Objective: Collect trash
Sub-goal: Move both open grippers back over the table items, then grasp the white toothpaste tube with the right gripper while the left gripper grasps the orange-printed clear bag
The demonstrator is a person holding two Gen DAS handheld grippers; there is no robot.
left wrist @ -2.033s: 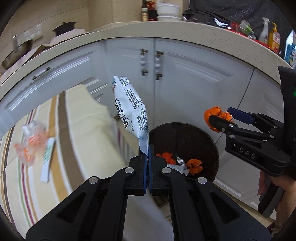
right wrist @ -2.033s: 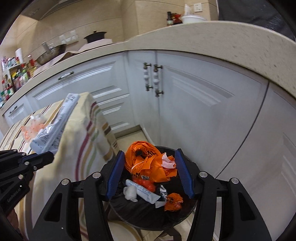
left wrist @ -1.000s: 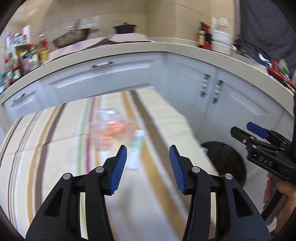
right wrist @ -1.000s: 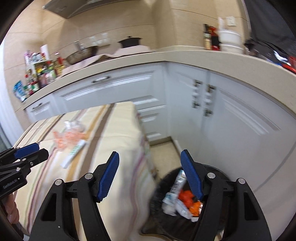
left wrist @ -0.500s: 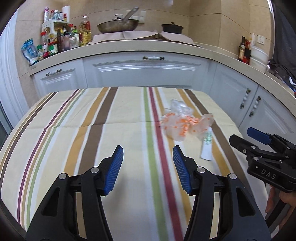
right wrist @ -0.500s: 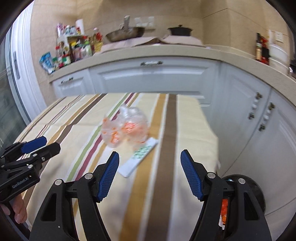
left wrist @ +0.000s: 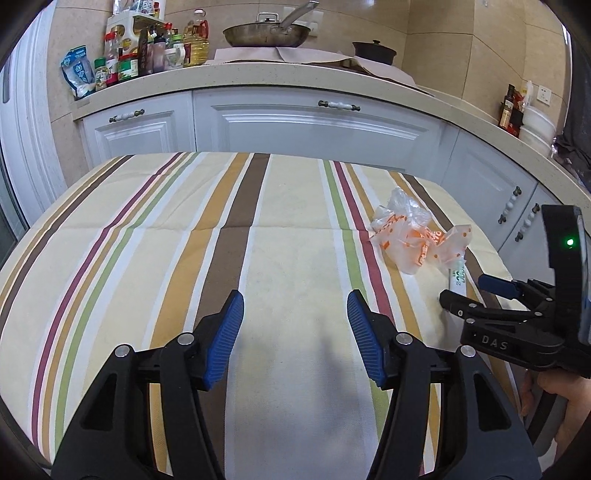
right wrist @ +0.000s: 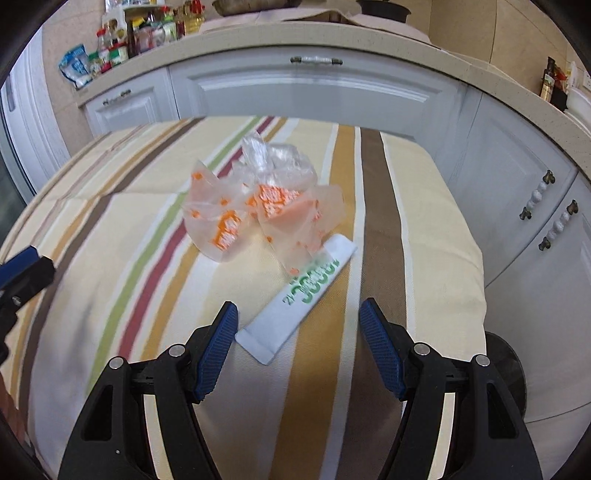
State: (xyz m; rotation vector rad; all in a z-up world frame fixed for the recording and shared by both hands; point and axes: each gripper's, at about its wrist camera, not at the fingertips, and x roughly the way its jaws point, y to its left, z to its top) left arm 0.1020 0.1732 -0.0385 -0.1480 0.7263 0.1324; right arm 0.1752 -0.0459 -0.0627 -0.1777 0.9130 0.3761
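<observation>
A crumpled clear plastic bag with orange print (right wrist: 258, 206) lies on the striped tablecloth (right wrist: 147, 229). A flat white sachet with green print (right wrist: 299, 299) lies just in front of it, partly under the bag's edge. My right gripper (right wrist: 299, 347) is open and empty, low over the near end of the sachet. My left gripper (left wrist: 295, 332) is open and empty over bare cloth, left of the bag (left wrist: 417, 240) and sachet (left wrist: 457, 277). The right gripper (left wrist: 476, 291) also shows from the side in the left wrist view.
A black trash bin (right wrist: 506, 373) stands on the floor past the table's right edge. White cabinets (left wrist: 314, 125) and a counter with bottles (left wrist: 147, 48) and a pan (left wrist: 266, 33) run behind the table. The left gripper's tip (right wrist: 26, 269) shows at left.
Both grippers dropped their trash into the bin and swung back over the table. The right gripper has closed in on the sachet and bag.
</observation>
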